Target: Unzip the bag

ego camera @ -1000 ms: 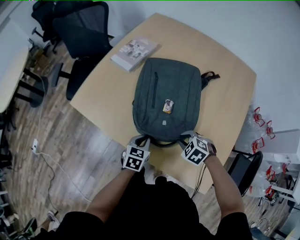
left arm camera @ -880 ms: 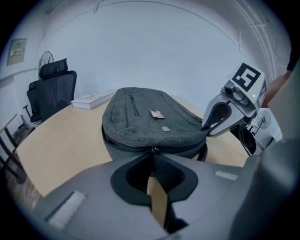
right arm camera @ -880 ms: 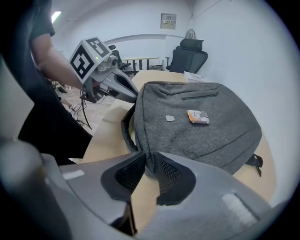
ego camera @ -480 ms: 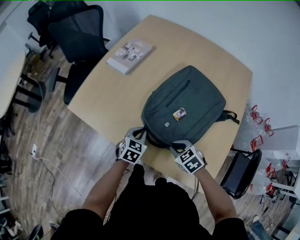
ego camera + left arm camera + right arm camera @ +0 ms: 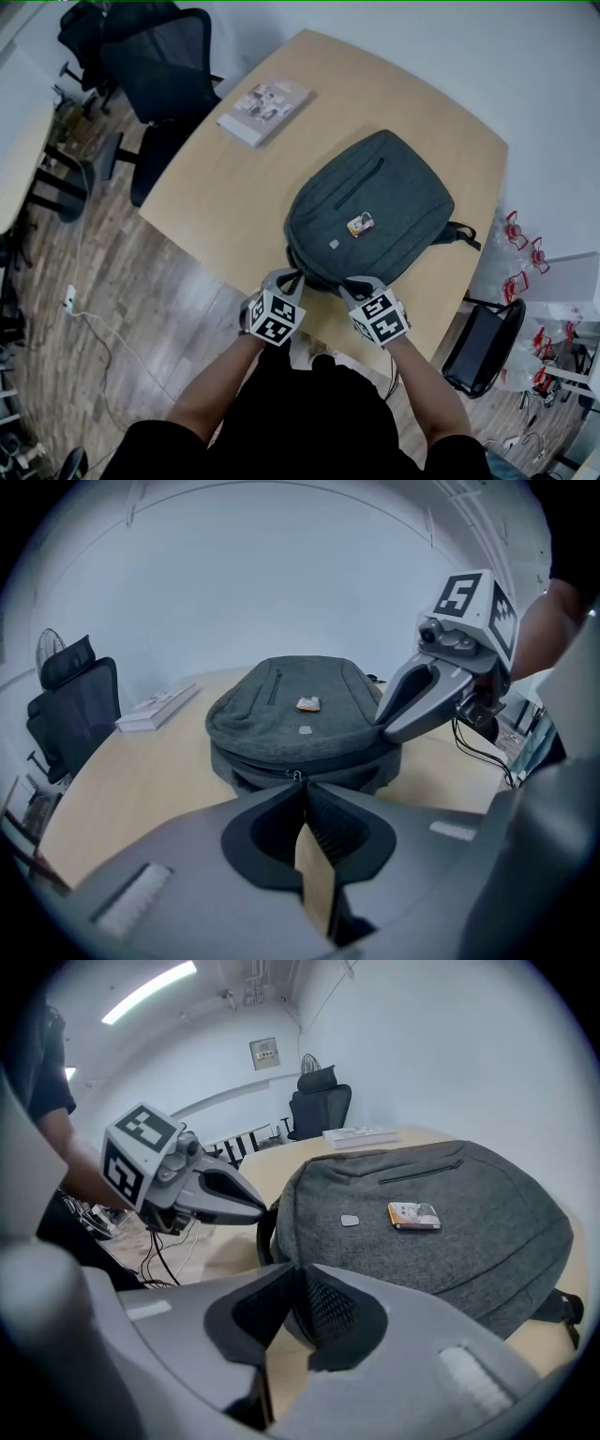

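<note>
Since a second ago the bag (image 5: 370, 211) has swung round on the tabletop (image 5: 234, 187). Its long side now runs up to the right, and its strap (image 5: 459, 234) trails off the right side instead of the top. Both hands have shifted a little with it.

At the far left a black office chair (image 5: 155, 66) stands off the tabletop's corner, and a book (image 5: 263, 111) lies near that edge, well apart from the bag. The grey bag lies flat in the middle, a small card (image 5: 359, 223) on its upper face.

The left tool (image 5: 292, 277) is at the bag's near edge, its tips together and clamped on the zip pull (image 5: 296, 775). Just to its right, the right tool (image 5: 349, 284) has just been closing. Its tips now meet against the same near edge, with nothing clearly between the pads.
</note>
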